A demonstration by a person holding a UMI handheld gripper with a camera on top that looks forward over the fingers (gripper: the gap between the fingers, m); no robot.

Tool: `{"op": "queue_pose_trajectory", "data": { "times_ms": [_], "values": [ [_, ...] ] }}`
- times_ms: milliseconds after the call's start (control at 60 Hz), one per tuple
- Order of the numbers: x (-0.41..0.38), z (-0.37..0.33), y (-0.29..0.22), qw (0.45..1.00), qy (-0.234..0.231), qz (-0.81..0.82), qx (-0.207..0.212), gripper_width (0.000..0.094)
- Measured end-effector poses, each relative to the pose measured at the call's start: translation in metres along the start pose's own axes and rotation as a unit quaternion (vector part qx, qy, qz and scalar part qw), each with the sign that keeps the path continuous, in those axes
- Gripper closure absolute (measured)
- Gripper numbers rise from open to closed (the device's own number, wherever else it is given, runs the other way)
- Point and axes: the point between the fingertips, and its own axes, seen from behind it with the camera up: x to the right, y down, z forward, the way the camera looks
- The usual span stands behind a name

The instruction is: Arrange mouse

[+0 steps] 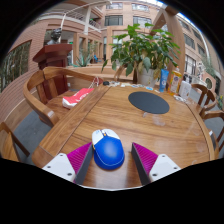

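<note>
Gripper view: gripper (108,160) fingers spread apart, pink pads flanking blue-white mouse (107,148); gaps either side, mouse resting on wooden table (120,118), not clamped. Dark round mouse pad (149,102) lies well beyond, likely destination. Potted plant (146,48) beyond it.

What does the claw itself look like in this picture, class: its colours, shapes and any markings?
The claw has two pale, blocky fingers, each lined on its inner face with a magenta pad ribbed in fine diagonal grooves. No cables, lettering or sleeve show. Its fingers are open, with the blue and white mouse between them.
</note>
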Motion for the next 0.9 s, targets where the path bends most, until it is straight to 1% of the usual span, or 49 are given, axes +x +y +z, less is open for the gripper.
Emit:
{"op": "queue_pose_trajectory", "data": {
  "times_ms": [100,150,200,217,283,350,450,500,533,617,667,767,833,900],
  "values": [
    [0.003,0.018,-0.011,1.000,0.009,0.012,0.003,0.0242],
    [0.004,0.023,-0.014,1.000,0.014,0.020,0.004,0.0310],
    [0.006,0.026,-0.018,1.000,0.018,0.023,0.009,0.0406],
    [0.006,0.027,-0.018,0.999,0.021,0.022,0.011,0.0425],
    [0.007,0.028,-0.020,0.999,0.033,0.024,0.018,0.0445],
    [0.008,0.027,-0.020,0.998,0.045,0.019,0.026,0.0495],
    [0.011,0.027,-0.021,0.998,0.057,0.023,0.024,0.0557],
    [0.007,0.026,-0.023,0.998,0.052,0.030,0.024,0.0558],
    [0.003,0.023,-0.032,0.998,0.041,0.041,0.032,0.0558],
    [-0.004,0.007,-0.068,0.997,0.023,0.041,0.060,0.0558],
    [-0.012,-0.006,-0.103,0.995,-0.002,0.051,0.088,0.0557],
    [-0.005,-0.034,-0.190,0.985,-0.027,0.060,0.161,0.0557],
    [0.008,-0.048,-0.251,0.975,-0.026,0.063,0.212,0.0557],
    [0.037,-0.045,-0.294,0.967,-0.013,0.065,0.245,0.0559]
  ]
}}
